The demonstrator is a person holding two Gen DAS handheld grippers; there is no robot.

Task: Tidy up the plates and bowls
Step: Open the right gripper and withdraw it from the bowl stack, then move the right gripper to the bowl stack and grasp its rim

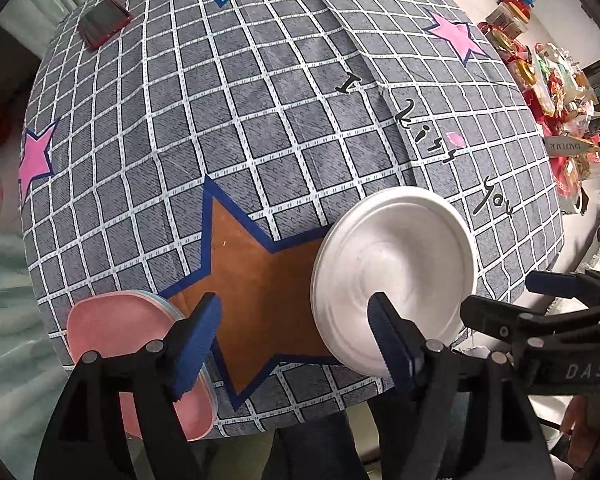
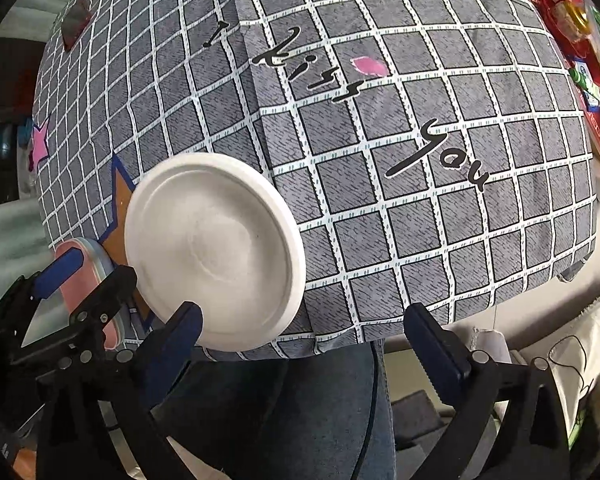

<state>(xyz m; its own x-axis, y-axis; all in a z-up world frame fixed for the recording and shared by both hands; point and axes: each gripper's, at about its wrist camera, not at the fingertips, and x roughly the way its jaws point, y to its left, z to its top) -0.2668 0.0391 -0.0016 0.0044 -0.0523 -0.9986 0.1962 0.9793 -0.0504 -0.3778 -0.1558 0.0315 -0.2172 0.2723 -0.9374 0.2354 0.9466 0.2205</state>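
Well, round glossy white plate (image 1: pixel 394 276) on checked cloth (image 1: pixel 236 128); grippers w/ jaws apart.

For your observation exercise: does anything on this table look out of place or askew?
Yes. The white bowl lies upside down, base up, on the tablecloth. A phone sits at the far corner, unrelated to dishes. The pink plates overhang the near edge.
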